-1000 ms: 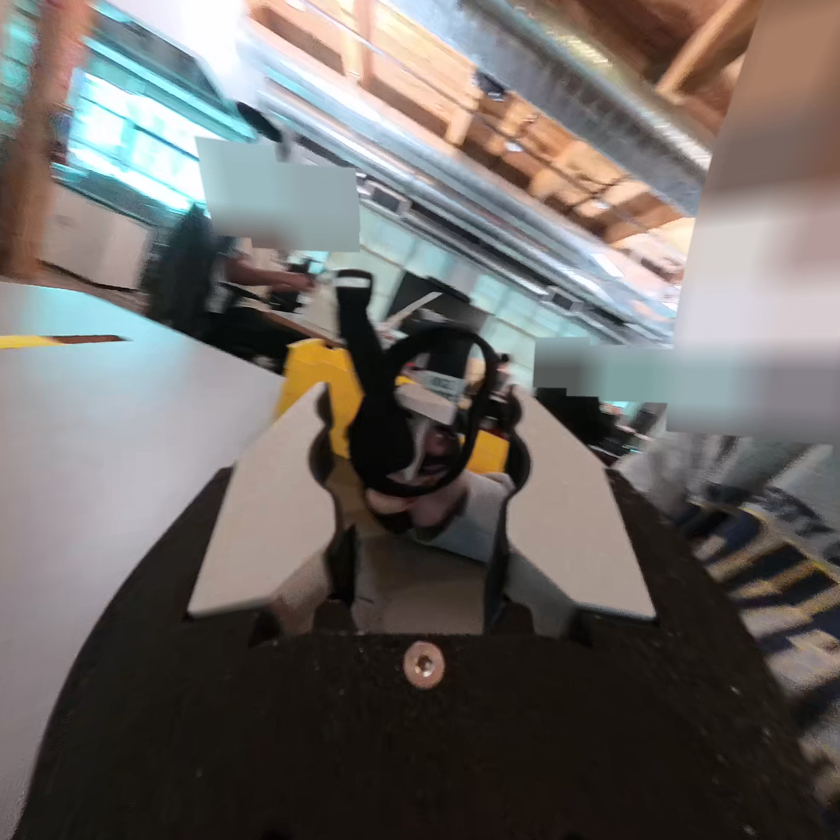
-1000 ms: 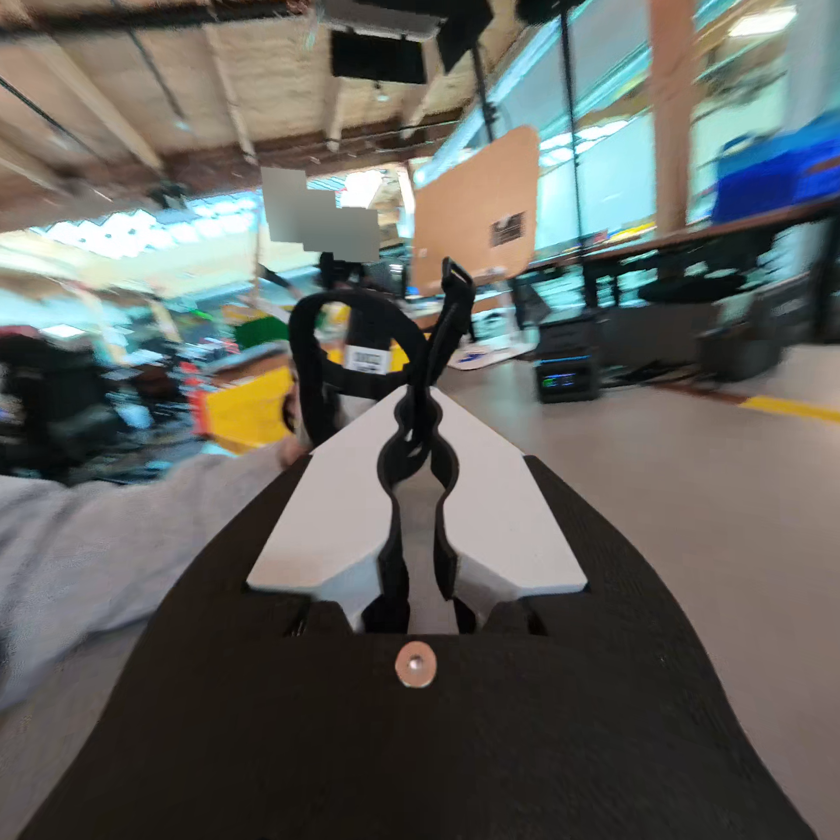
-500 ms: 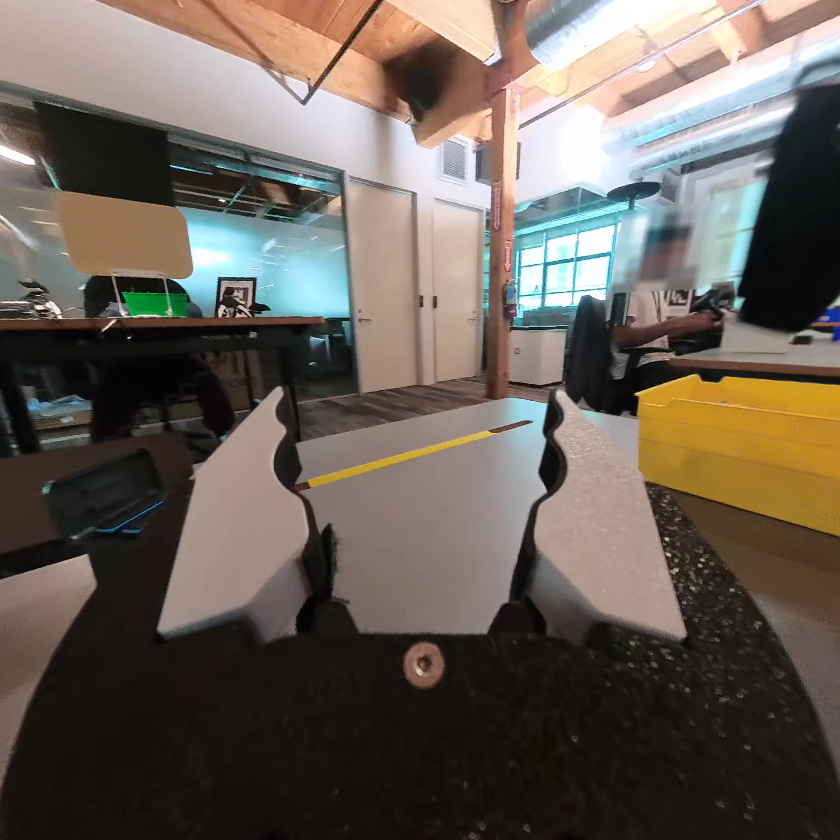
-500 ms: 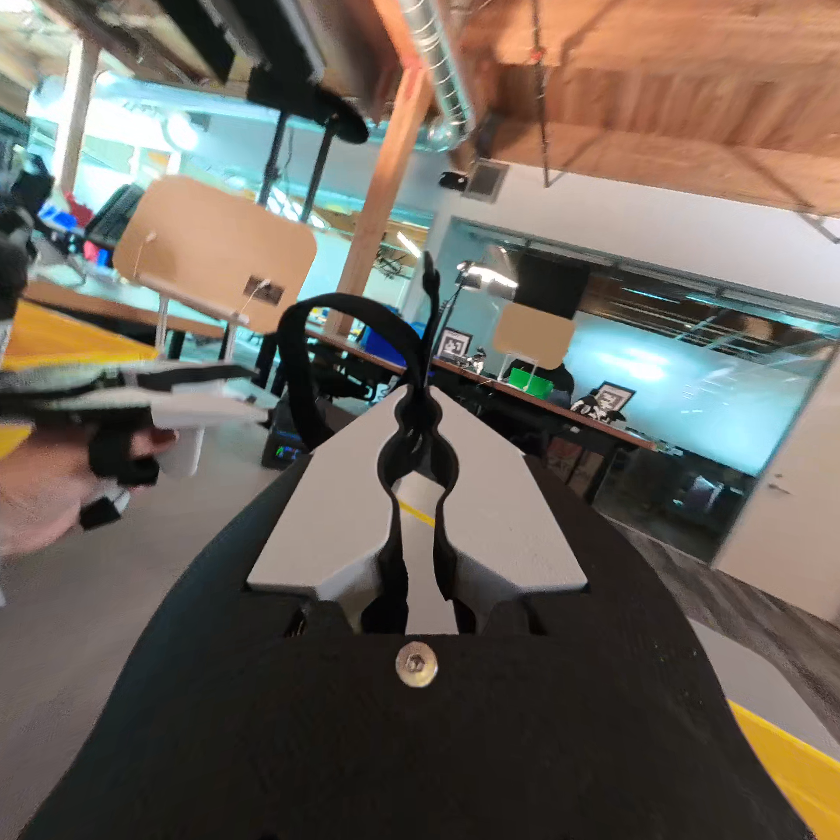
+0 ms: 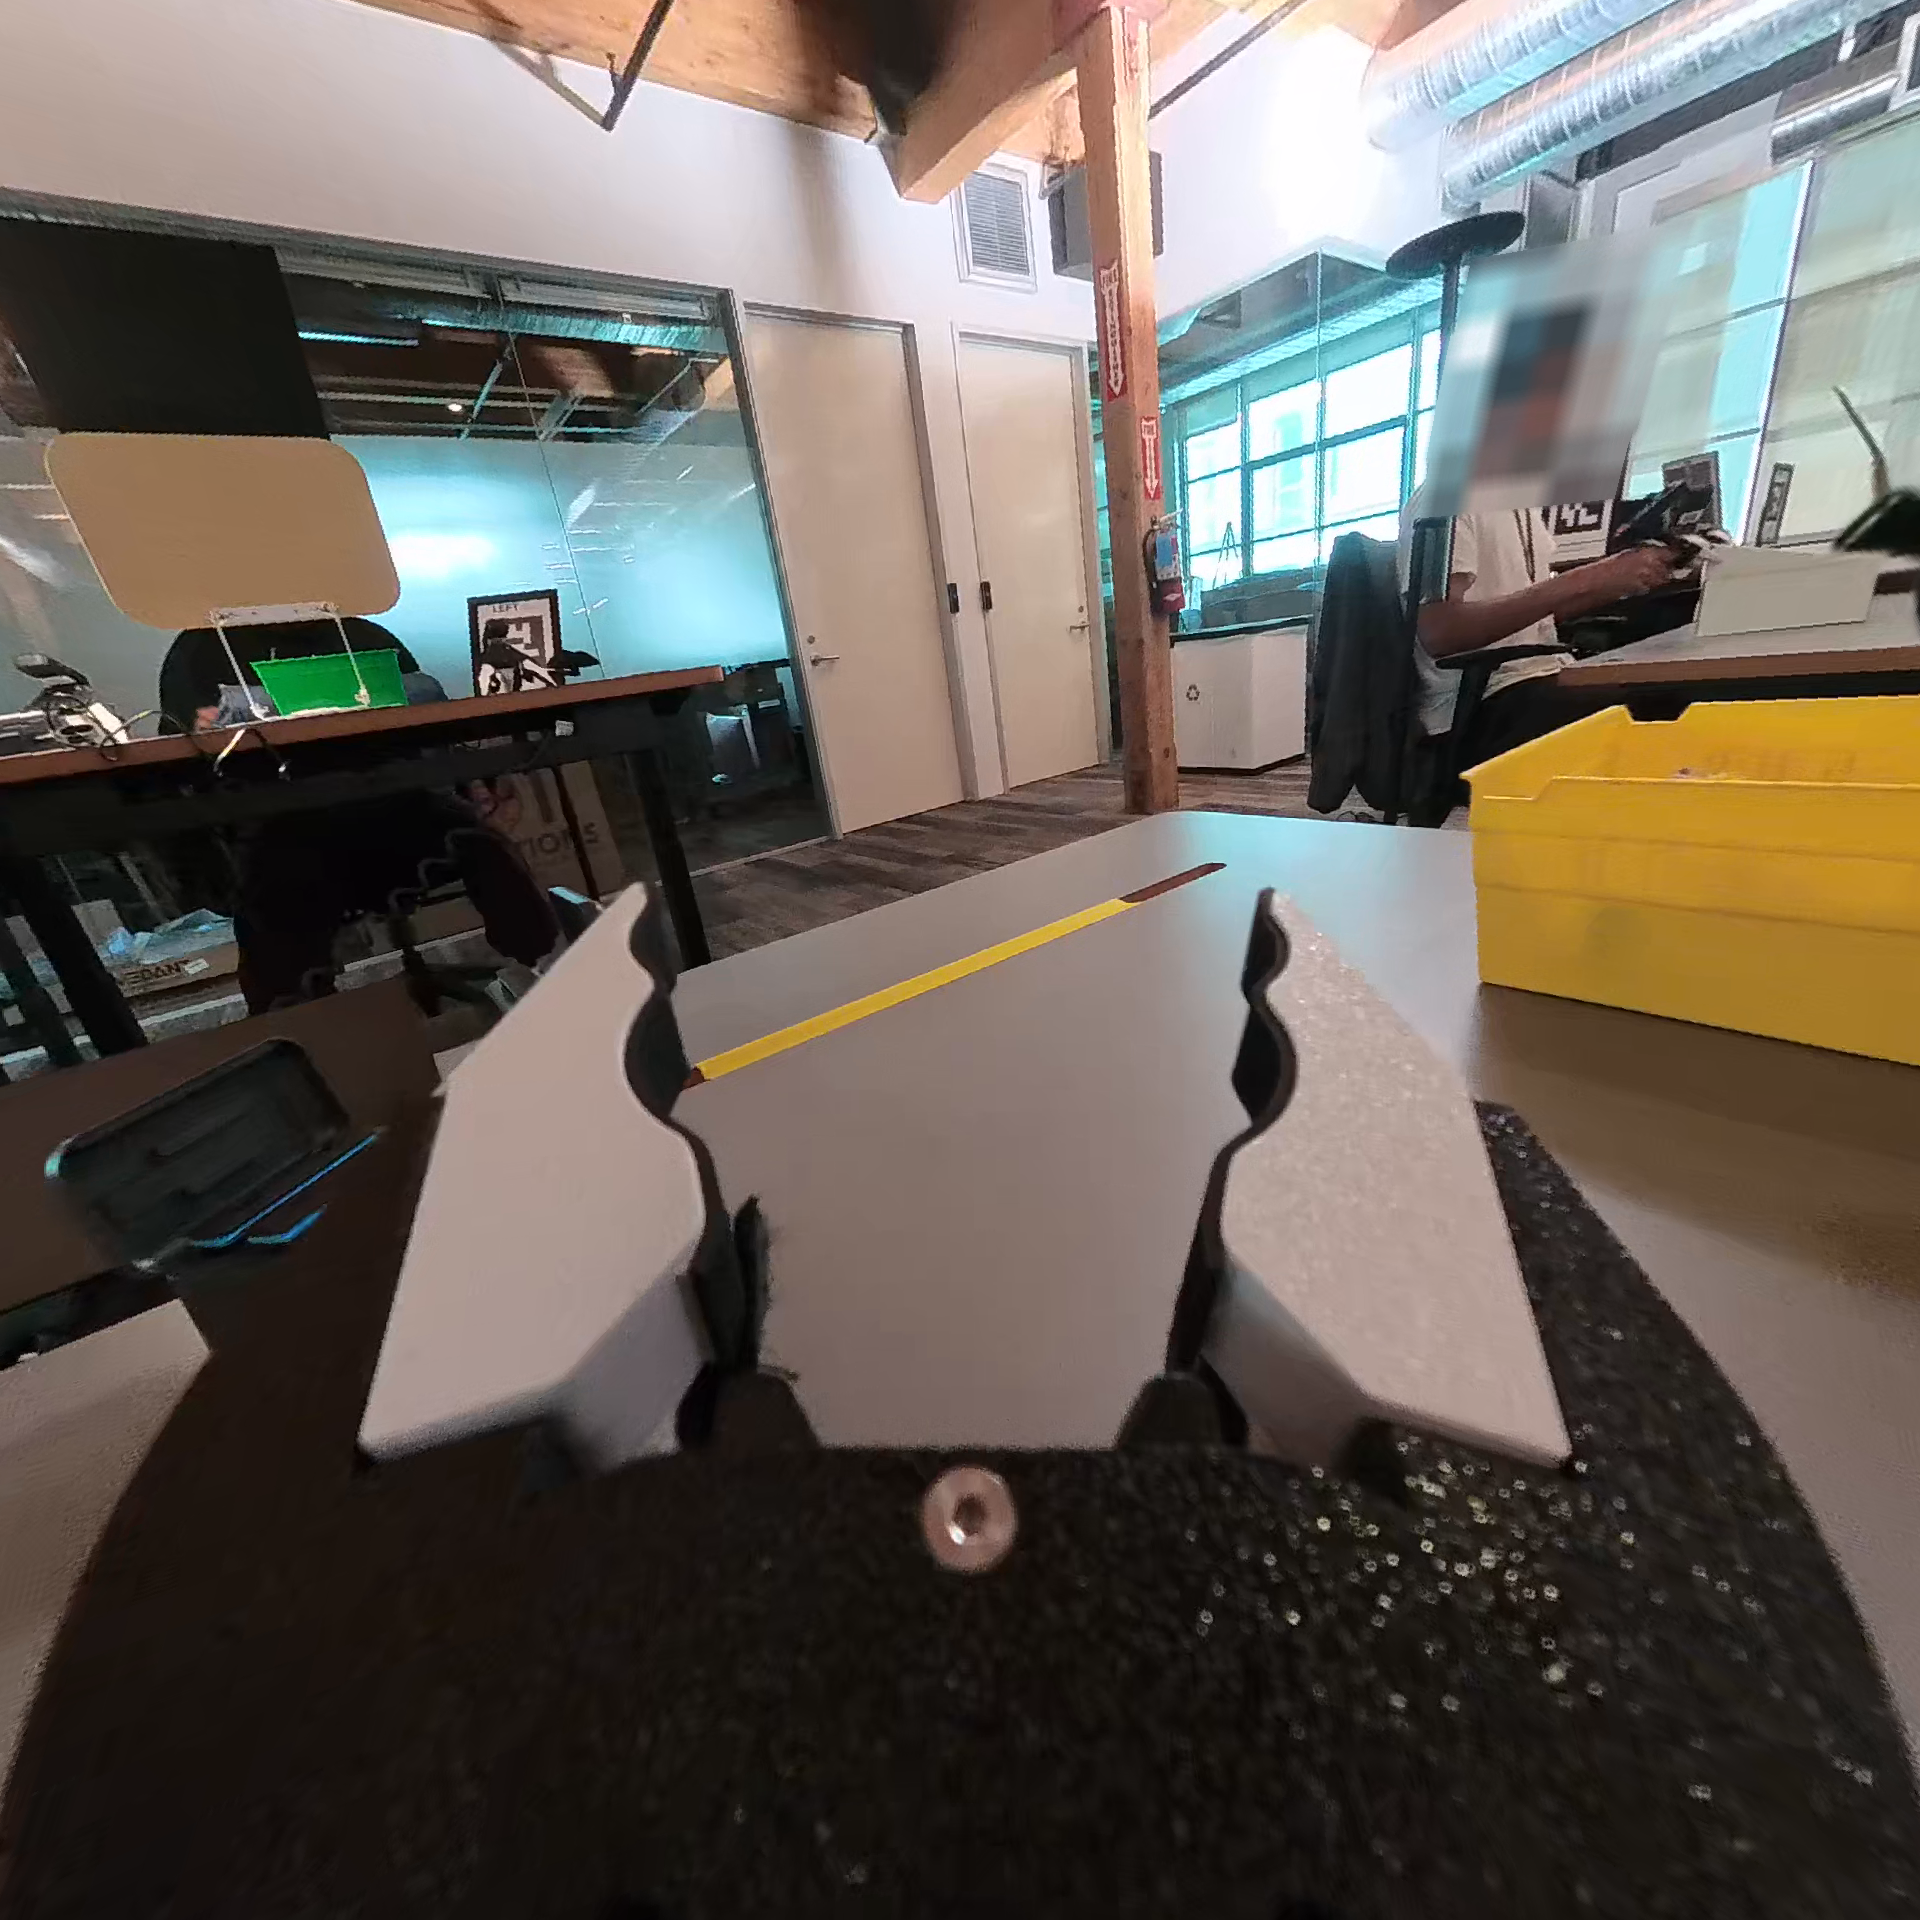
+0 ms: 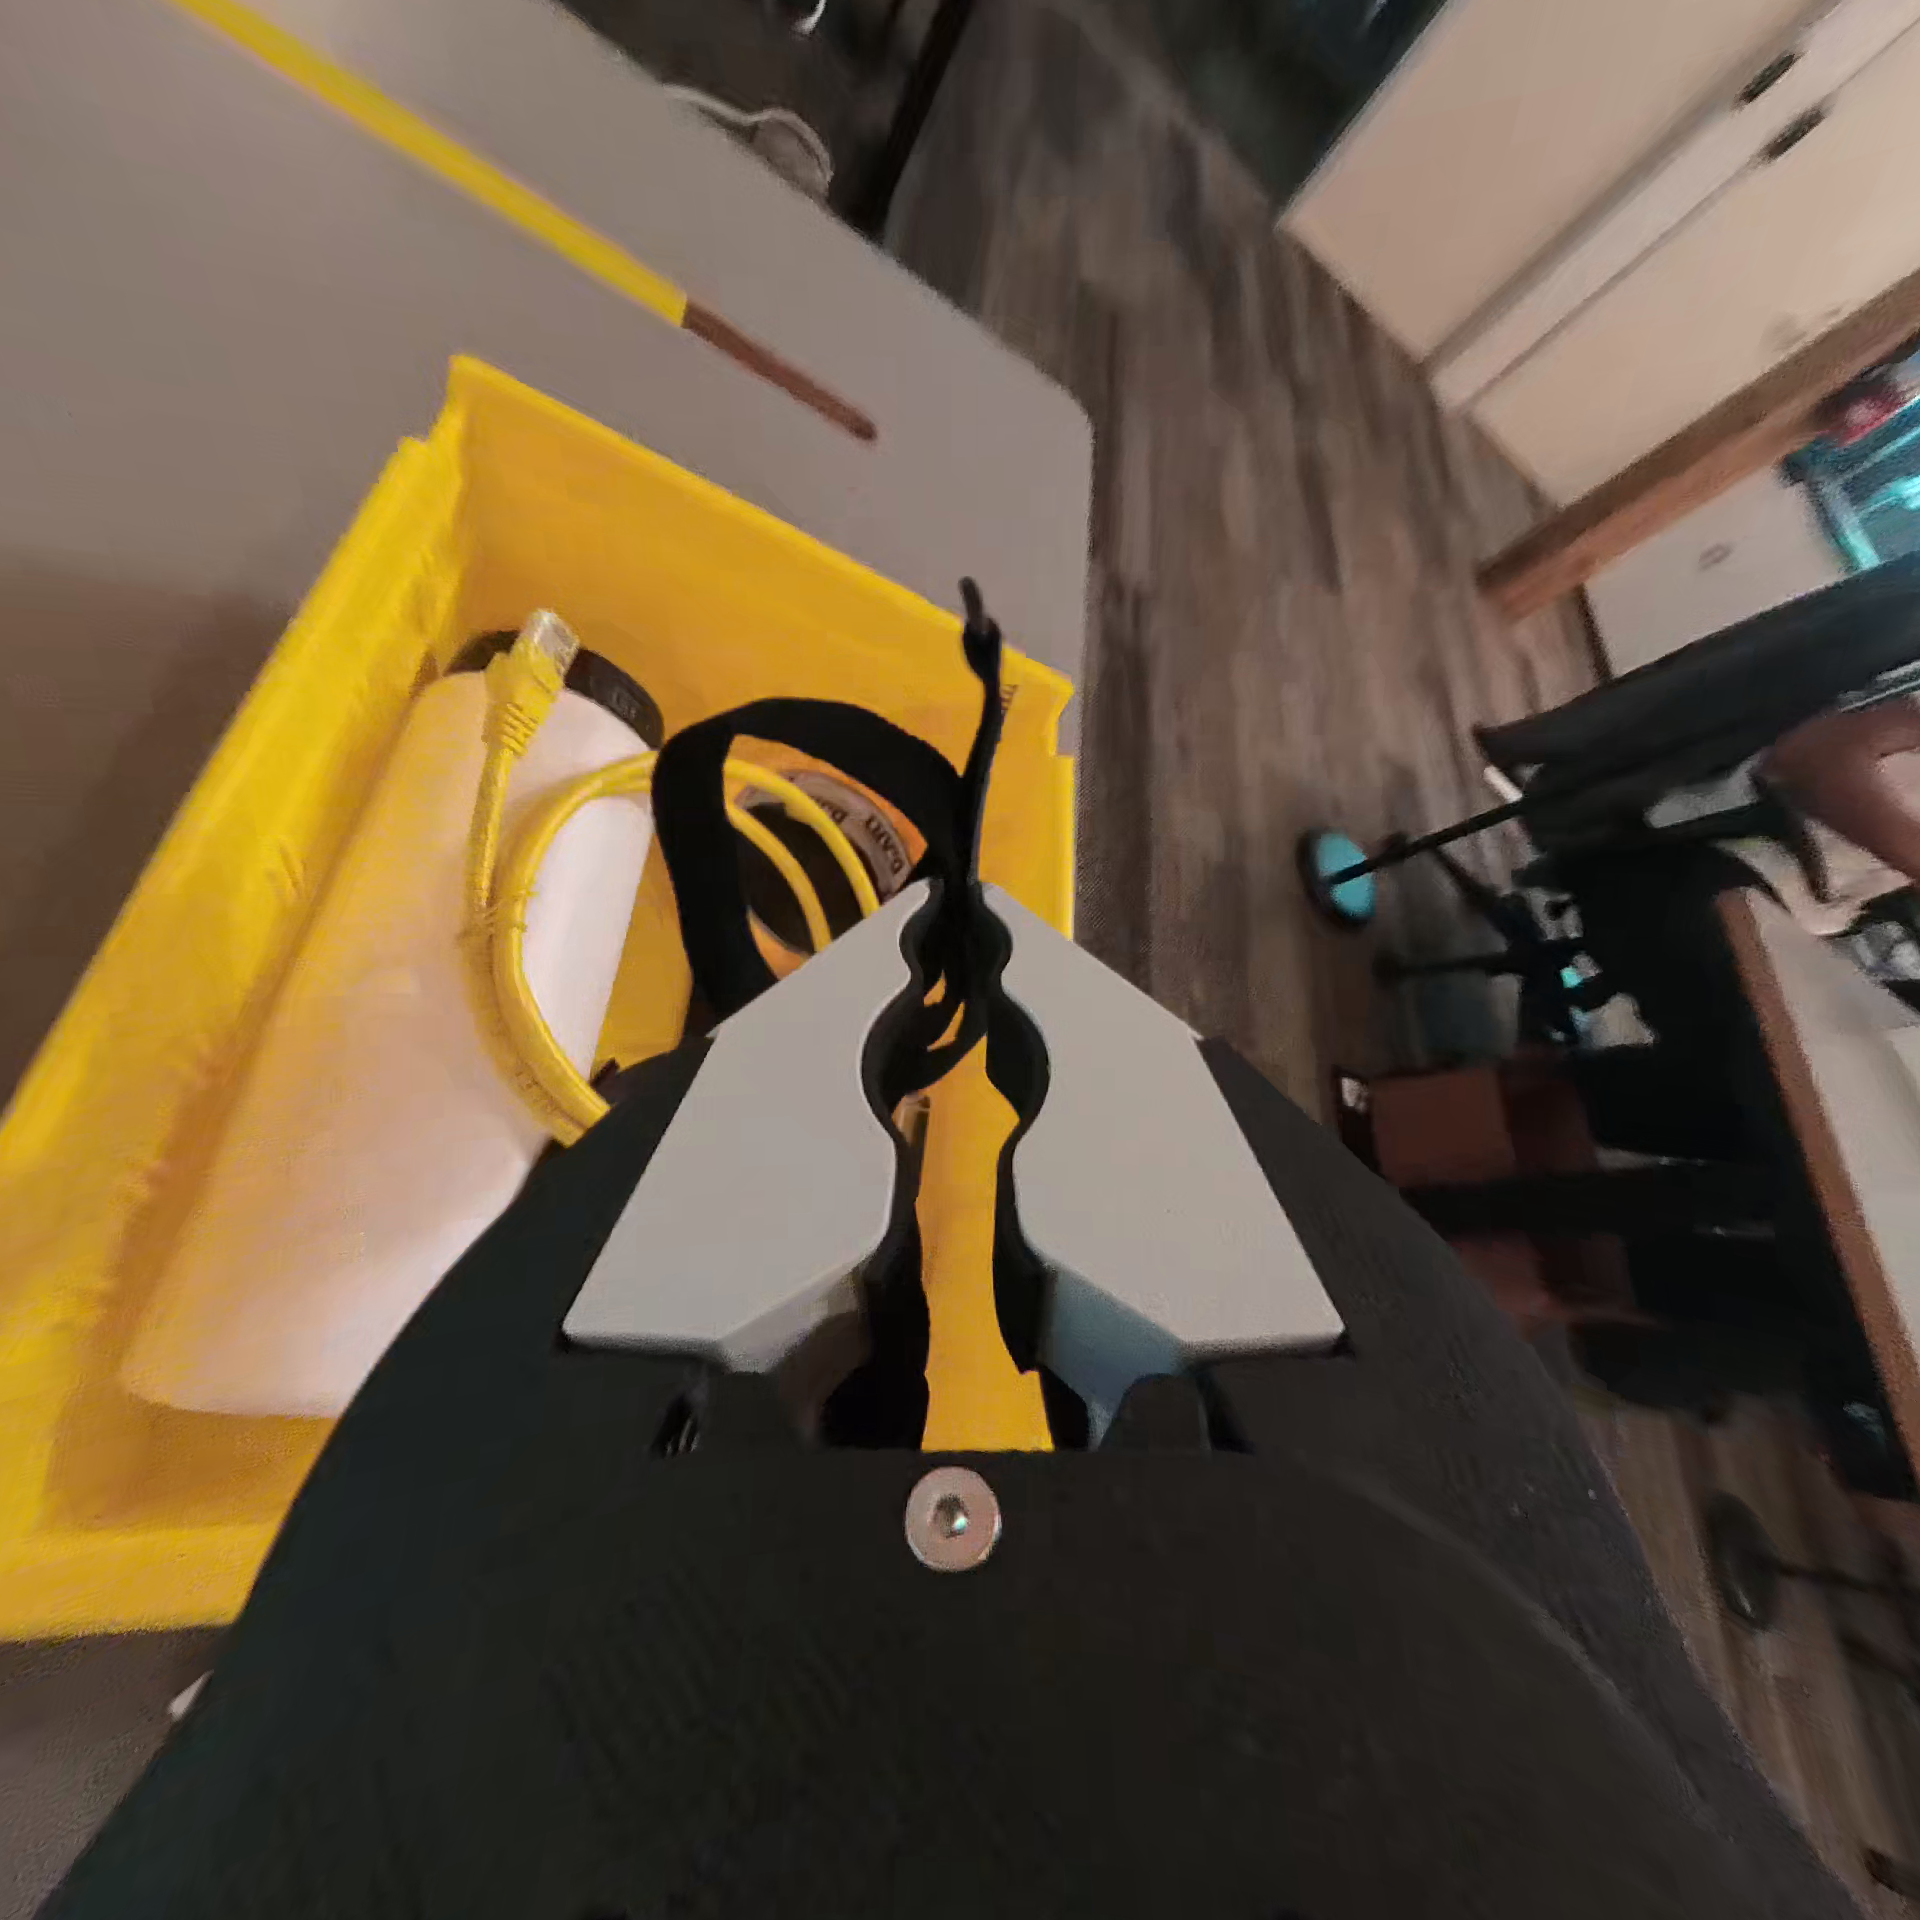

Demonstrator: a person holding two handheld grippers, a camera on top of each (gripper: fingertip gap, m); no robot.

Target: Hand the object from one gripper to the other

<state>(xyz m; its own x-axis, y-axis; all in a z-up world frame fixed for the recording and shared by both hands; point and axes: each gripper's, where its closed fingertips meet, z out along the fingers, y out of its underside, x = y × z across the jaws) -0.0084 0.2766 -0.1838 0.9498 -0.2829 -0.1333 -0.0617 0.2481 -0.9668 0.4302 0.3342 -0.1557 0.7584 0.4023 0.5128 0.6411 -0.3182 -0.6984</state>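
Right claw (image 6: pixel 951 935) is clenched on the black strap (image 6: pixel 717 831), tips pinched together with the strap's tail poking up past them and its loop bulging out to the left of the fingers (image 6: pixel 758 1174). Directly beneath and ahead of that claw sits the yellow bin (image 6: pixel 260 831), and only this view lets you see inside it: a white roll (image 6: pixel 416 1039), a yellow network cable (image 6: pixel 499 883) coiled over it, and a roll of tape (image 6: pixel 831 821) partly hidden behind the strap loop. The bin rests on the grey counter (image 6: pixel 208 260), with a yellow line (image 6: pixel 468 177) running across the surface beyond it; wood floor (image 6: pixel 1247 520) off to the right.

Over to the left claw (image 5: pixel 956 914): released, jaws spread wide, nothing between them but bare grey counter (image 5: pixel 935 1195). The same yellow line (image 5: pixel 914 987) runs between the tips here. The yellow bin (image 5: pixel 1704 883) shows ahead and to the right, side-on, contents hidden from this angle. A dark case (image 5: pixel 197 1153) lies to the left of the claw. Farther out, what the right view never shows: a wooden post (image 5: pixel 1127 416), white doors (image 5: pixel 935 571), and a seated person (image 5: pixel 1496 613) at a desk to the far right.
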